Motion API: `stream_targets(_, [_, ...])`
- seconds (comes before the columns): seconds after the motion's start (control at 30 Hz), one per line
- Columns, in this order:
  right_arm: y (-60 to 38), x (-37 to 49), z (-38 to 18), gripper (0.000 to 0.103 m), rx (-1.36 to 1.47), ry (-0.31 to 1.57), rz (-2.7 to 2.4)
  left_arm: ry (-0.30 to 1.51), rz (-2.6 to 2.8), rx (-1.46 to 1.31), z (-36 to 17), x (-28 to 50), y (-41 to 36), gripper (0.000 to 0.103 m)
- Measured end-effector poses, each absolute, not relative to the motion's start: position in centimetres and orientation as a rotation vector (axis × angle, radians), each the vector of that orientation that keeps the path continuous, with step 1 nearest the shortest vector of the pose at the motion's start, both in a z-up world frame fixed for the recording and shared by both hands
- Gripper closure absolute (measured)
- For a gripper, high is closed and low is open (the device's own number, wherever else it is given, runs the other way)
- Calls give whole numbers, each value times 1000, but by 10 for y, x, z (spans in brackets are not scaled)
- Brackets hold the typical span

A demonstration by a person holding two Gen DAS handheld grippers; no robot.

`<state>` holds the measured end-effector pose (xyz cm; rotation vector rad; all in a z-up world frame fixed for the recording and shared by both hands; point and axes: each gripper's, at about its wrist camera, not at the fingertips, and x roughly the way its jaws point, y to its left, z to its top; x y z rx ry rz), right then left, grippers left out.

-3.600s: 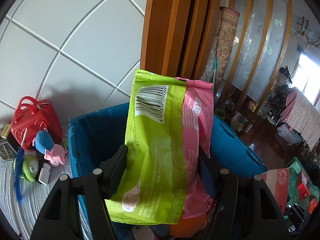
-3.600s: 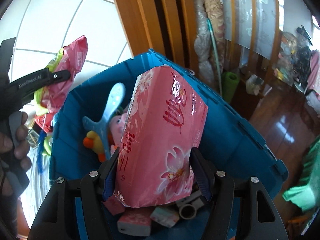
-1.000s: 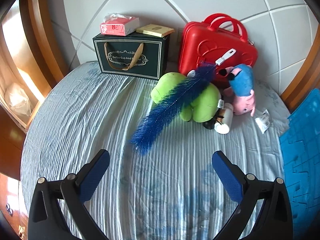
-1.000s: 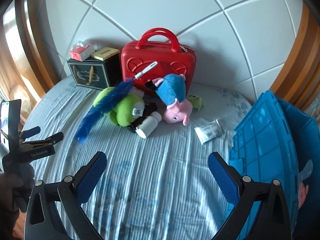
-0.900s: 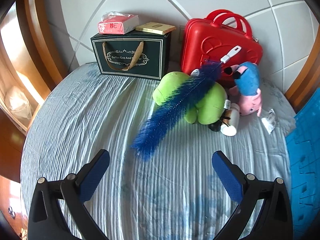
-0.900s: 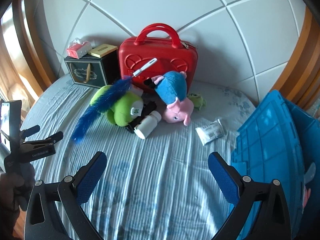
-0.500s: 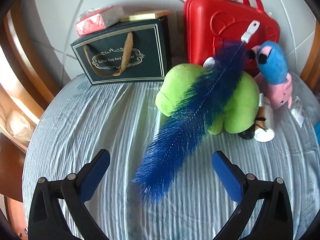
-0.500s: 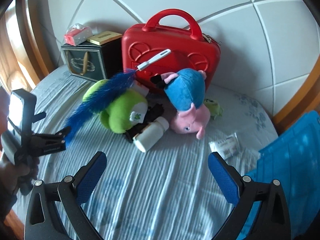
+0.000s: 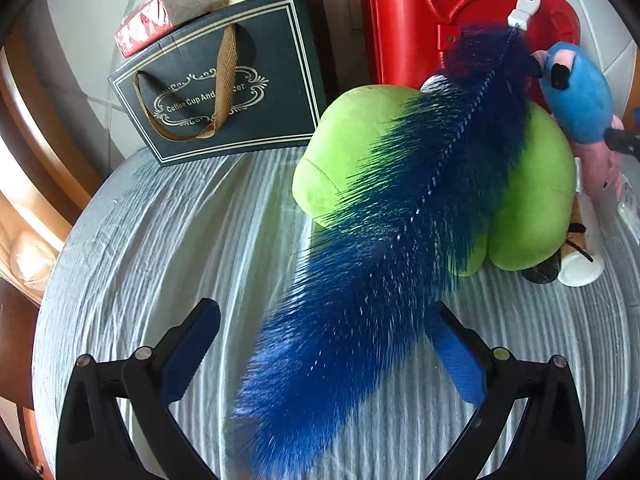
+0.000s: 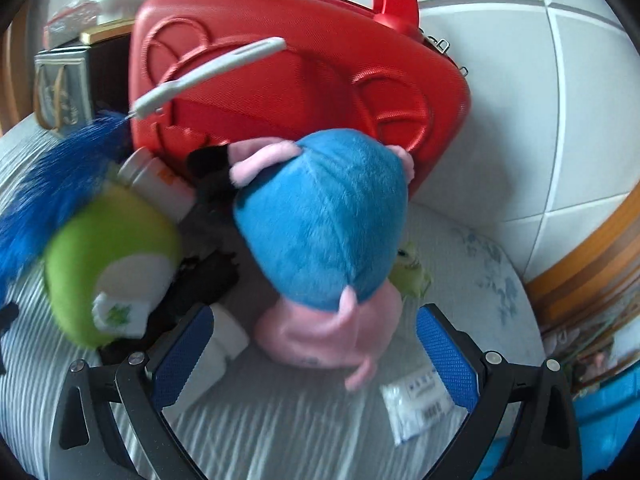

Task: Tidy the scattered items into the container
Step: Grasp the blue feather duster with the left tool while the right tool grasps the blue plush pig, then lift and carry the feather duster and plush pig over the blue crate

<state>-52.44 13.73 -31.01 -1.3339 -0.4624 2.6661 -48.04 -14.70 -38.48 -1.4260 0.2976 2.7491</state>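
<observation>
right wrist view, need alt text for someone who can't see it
The open right gripper hovers over a pink and blue plush toy lying on a striped bedsheet, in front of a red suitcase. A green plush and a blue bristle brush lie to its left, a small white packet at lower right.

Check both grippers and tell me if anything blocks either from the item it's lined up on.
Nothing visible does. The left gripper is open with the blue bristle brush already between its fingers. The right gripper is open around the pink-and-blue plush pig; a white bottle lies beside its left finger.
</observation>
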Motion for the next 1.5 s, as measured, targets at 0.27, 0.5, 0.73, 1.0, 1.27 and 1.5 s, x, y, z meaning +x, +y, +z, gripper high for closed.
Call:
stream_targets(0.27, [157,-575,-343,1,-1379,-454,2583,236,2742,-1427,-394,-490,-147,36])
stream_targets(0.5, [158,-569,-343,38,-1395,-442,2570,204,2717,-1444,-394,-482,-153,78])
stream_targets(0.73, [160,-551,-331,40,-1428,-389,2582,159,2724,-1421,-384,-470,-155,88])
stream_targets(1.0, [159,-527,-314,40,-1437,-338,2602,122,2699,-1379,-371,-448,-151,91])
stream_targets(1.27, [161,-492,-292,40,-1441,-288,2609,37,2723,-1331,-347,-417,-155,93])
stream_targets(1.5, [167,-461,-270,40,-1434,-239,2617,30,2759,-1316,-322,-383,-157,94])
